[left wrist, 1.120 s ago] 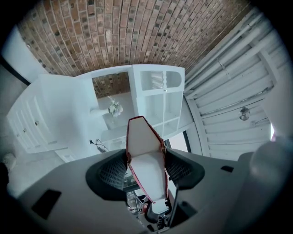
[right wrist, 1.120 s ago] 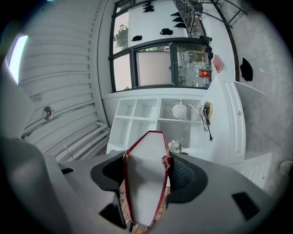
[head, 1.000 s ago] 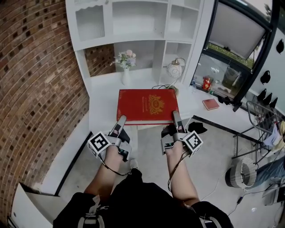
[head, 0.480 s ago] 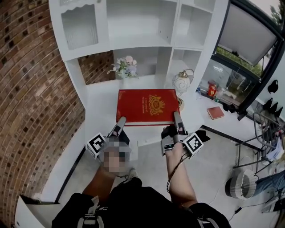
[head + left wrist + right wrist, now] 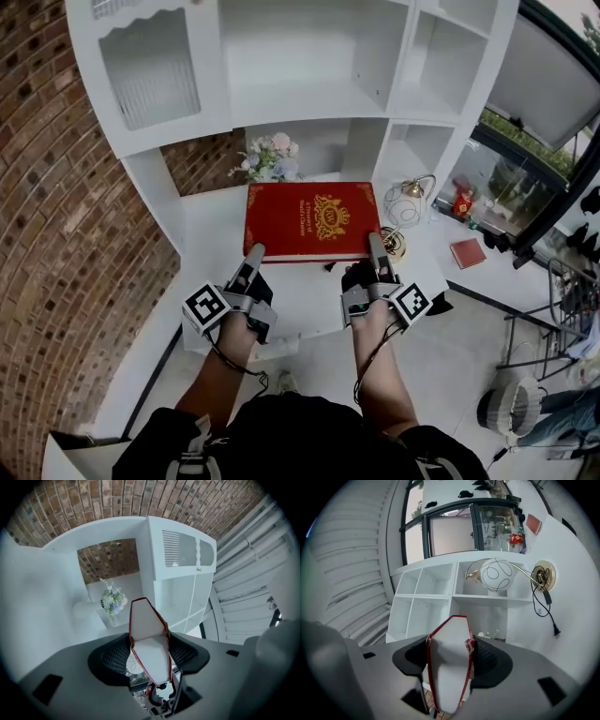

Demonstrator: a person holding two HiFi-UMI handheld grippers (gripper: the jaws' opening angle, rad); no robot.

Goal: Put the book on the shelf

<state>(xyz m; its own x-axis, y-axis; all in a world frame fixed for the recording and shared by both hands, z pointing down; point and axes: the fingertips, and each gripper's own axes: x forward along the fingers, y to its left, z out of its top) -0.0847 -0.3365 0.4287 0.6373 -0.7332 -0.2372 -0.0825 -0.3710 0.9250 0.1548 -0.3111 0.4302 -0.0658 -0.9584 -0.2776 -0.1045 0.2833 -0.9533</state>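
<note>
Red and hardbound, the book (image 5: 312, 220) is held flat above the tabletop's (image 5: 211, 239) back edge, just below the shelf (image 5: 309, 98). The left tongs (image 5: 252, 253) and right tongs (image 5: 375, 242) are each clamped on its near edge. It looks stiff, broad and fairly heavy, so two spaced grips near the corners suit it.

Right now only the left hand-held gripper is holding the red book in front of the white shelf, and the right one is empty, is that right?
Not quite: the right hand-held gripper is not empty. The right gripper view shows its jaws shut on the red book, so it and the left hand-held gripper both hold it in front of the white shelf.
</note>
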